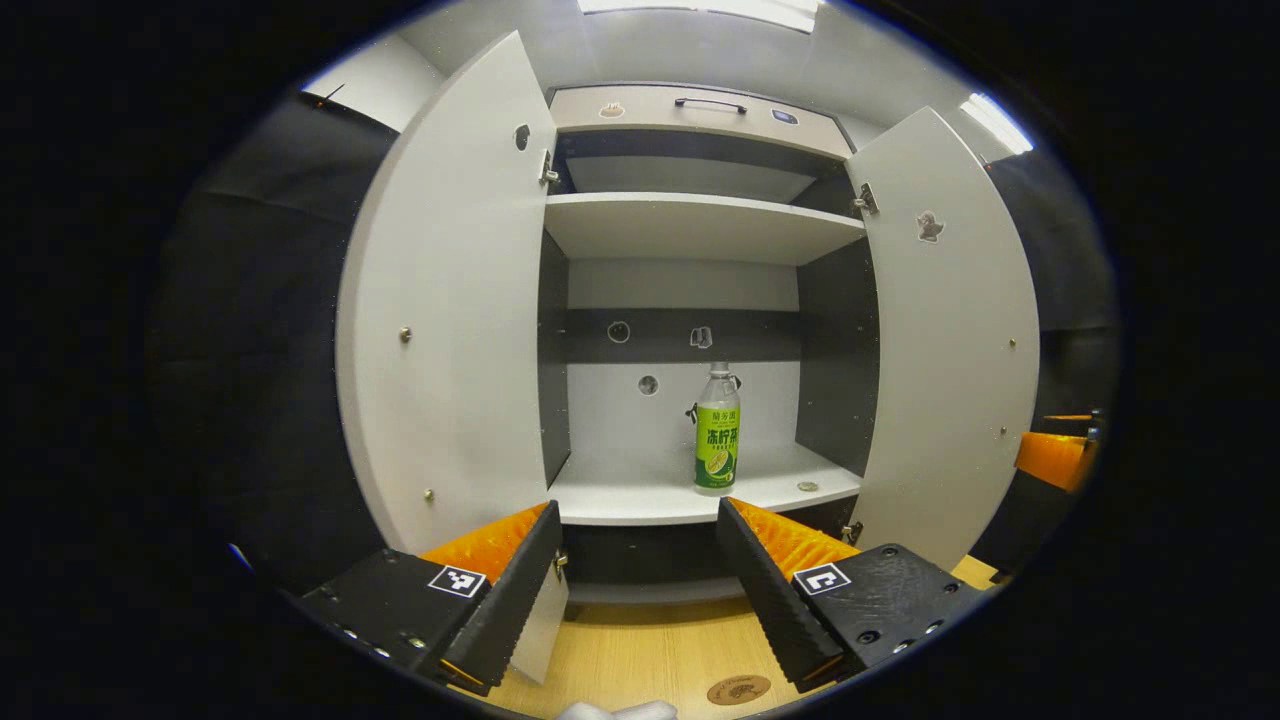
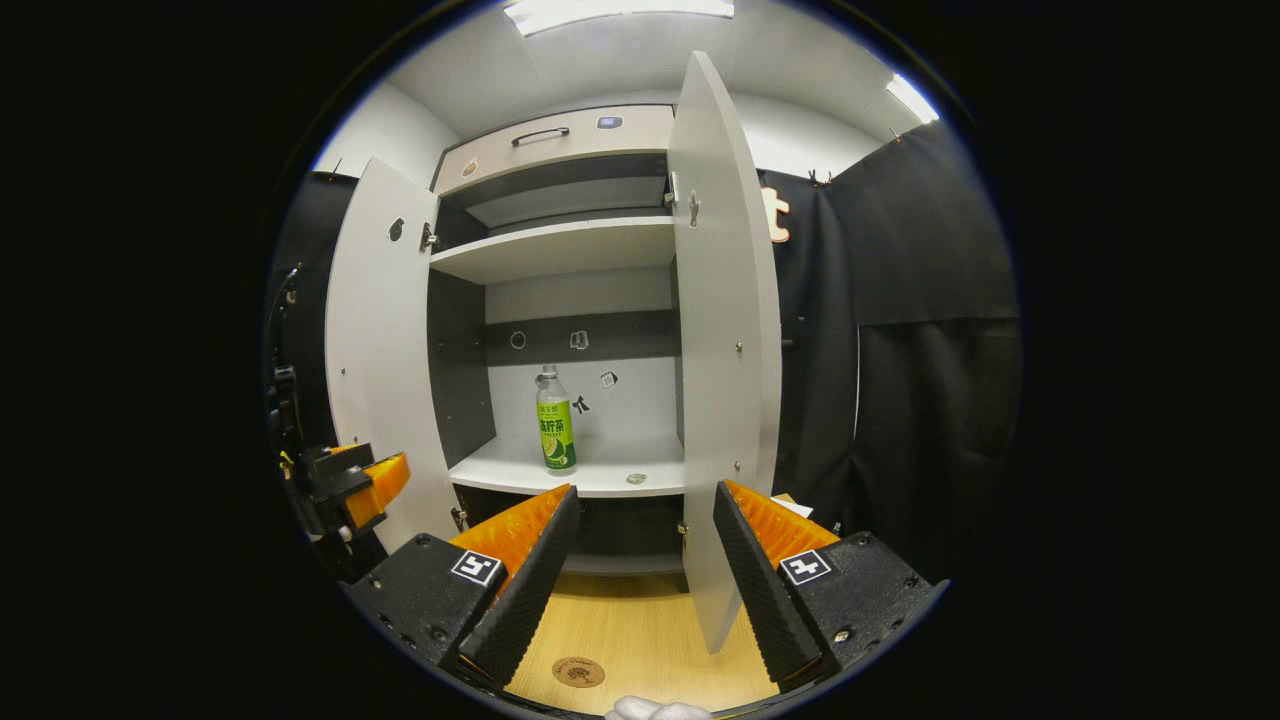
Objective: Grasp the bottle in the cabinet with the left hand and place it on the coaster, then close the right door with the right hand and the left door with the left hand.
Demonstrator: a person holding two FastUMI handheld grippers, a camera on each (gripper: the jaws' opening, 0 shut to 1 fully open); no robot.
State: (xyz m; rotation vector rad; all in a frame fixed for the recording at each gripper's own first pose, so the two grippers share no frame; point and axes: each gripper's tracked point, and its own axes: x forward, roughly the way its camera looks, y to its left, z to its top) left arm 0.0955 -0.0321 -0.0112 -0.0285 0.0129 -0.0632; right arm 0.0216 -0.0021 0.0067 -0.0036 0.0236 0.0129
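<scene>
The cabinet [image 1: 700, 230] is standing with both doors swung wide, the left door [image 1: 450, 300] and right door [image 1: 950, 330]; the tea bottle [image 1: 717, 430] is standing upright on the lower shelf [image 1: 640, 490], toward its right half and well apart from the round coaster [image 1: 739, 689] lying on the wooden tabletop [image 1: 640, 650] below; the left gripper [image 1: 640, 570] is hanging outside, jaws spread and empty; the right gripper [image 2: 645, 570] is likewise gaping, holding nothing. Judging the reach: it should be entering level, straddling the labelled body, squeezing mid-height, avoiding tipping it.
</scene>
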